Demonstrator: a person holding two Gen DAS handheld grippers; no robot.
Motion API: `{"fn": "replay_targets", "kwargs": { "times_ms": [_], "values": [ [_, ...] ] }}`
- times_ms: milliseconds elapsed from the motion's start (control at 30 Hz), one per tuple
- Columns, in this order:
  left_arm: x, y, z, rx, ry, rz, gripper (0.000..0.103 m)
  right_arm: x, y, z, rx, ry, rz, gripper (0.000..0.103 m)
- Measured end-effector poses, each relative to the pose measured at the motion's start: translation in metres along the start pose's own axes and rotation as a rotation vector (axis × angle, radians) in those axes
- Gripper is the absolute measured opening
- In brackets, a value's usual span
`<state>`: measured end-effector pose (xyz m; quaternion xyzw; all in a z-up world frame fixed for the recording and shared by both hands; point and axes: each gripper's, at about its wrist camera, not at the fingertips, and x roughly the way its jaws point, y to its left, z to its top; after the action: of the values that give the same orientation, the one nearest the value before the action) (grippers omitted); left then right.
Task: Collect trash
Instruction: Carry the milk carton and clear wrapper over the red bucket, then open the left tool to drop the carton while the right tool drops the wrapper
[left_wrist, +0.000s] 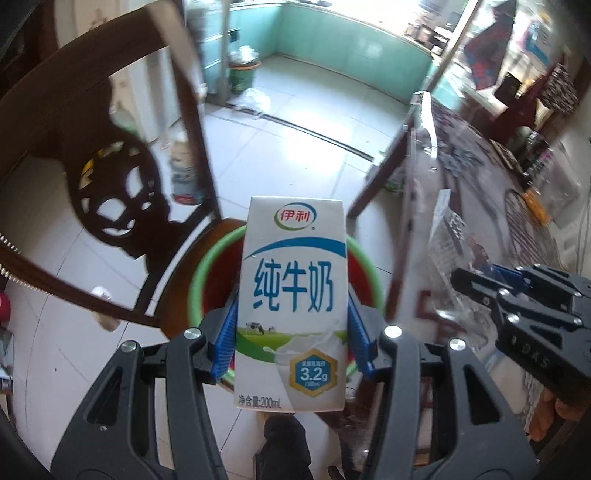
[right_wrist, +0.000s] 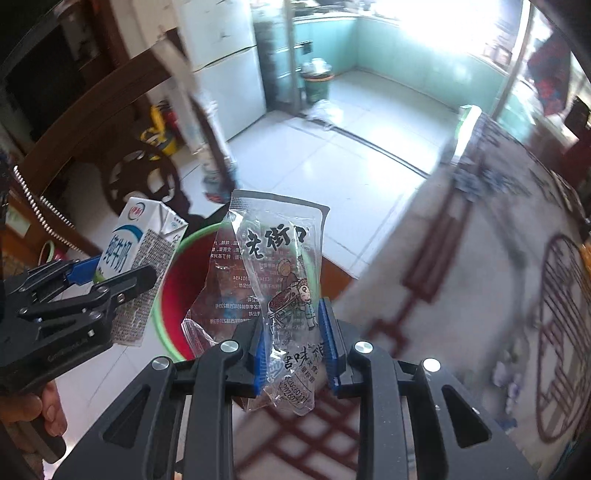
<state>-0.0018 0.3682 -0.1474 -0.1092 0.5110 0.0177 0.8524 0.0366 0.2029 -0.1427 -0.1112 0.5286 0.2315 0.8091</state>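
Milk first: my left hand-held gripper (left_wrist: 291, 332) is clamped by its blue pads on a white rectangular milk carton with blue lettering (left_wrist: 291, 306), held upright at the centre of the left wrist view. Directly behind and beneath it sits the round red plastic bin with a green rim (left_wrist: 364, 273), so the carton's long axis points straight down into the opening. My right hand-held gripper (right_wrist: 295, 350) is nearly closed, pinching a clear crinkled snack wrapper with black print (right_wrist: 280, 273); the wrapper stands upright at the middle of the right wrist view. There the bin (right_wrist: 177, 291) lies lower left of the wrapper, beside the patterned counter (right_wrist: 461, 295) edge. I judge the left hand nearer the drop; the right must shift leftward over the rim before letting go.
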Motion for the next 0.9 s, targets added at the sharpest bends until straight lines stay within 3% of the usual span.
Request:
{"fn": "replay_targets", "kwargs": {
  "times_ms": [367,900],
  "values": [
    [0.023,0.038,0.002,-0.047,0.052,0.042,0.050,0.023,0.029,0.018,-0.042,0.049,0.035,0.025],
    [0.044,0.035,0.010,-0.026,0.095,0.028,0.050,0.040,0.025,0.024,-0.014,0.101,0.038,0.027]
  ]
}}
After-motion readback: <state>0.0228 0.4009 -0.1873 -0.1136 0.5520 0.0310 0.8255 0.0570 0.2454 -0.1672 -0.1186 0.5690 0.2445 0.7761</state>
